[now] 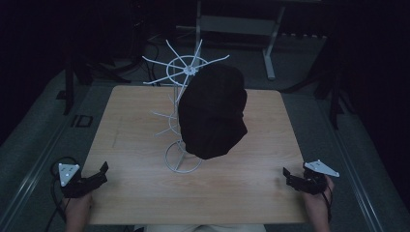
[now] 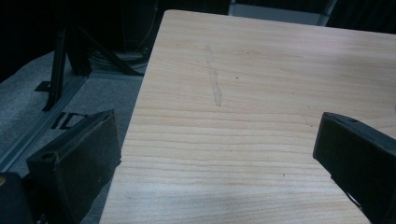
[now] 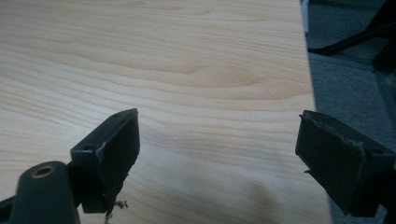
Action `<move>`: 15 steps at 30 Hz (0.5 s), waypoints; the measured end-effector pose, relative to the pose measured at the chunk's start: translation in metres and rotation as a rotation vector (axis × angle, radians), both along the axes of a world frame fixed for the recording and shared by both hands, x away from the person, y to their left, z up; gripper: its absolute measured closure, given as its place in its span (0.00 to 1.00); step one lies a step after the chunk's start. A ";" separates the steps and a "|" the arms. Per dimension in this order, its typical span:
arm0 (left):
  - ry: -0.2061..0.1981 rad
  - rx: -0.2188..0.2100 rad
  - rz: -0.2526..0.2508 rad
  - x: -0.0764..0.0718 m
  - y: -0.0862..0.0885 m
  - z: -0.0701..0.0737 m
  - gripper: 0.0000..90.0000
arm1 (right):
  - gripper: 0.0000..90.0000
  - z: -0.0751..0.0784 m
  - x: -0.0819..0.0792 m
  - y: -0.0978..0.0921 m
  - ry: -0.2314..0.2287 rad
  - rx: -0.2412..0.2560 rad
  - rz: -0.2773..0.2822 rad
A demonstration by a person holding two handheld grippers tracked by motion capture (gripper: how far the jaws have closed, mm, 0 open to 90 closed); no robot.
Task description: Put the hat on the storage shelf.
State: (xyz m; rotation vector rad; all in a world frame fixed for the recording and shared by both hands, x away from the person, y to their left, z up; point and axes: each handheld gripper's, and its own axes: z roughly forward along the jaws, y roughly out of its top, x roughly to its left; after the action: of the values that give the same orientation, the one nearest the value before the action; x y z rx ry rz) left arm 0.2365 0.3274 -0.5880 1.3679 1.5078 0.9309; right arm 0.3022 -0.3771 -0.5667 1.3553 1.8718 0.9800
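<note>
Black cap (image 1: pixel 212 111) draped on white wire rack (image 1: pixel 180 96); both tools' jaws apart, empty.

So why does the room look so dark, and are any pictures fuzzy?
High view: dim all round, only the wooden table catches light, and the black hat on the white wire rack shows almost no detail. Left gripper view: the close tongs look soft, the tabletop grain is sharper. Right gripper view: the same, with faint shadows under the tongs.
</note>
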 end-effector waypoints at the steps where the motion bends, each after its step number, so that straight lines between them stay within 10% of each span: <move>1: 0.001 0.000 0.000 0.000 0.000 0.000 0.02 | 0.15 -0.001 -0.001 -0.001 -0.010 -0.009 -0.012; 15: 0.000 0.000 0.000 0.000 0.000 0.000 0.02 | 0.15 -0.004 -0.001 -0.013 -0.044 -0.002 -0.082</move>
State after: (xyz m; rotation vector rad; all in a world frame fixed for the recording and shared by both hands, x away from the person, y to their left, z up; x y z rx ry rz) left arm 0.2365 0.3277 -0.5880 1.3678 1.5074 0.9303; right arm 0.3009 -0.3905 -0.5711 1.3873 1.7701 0.9579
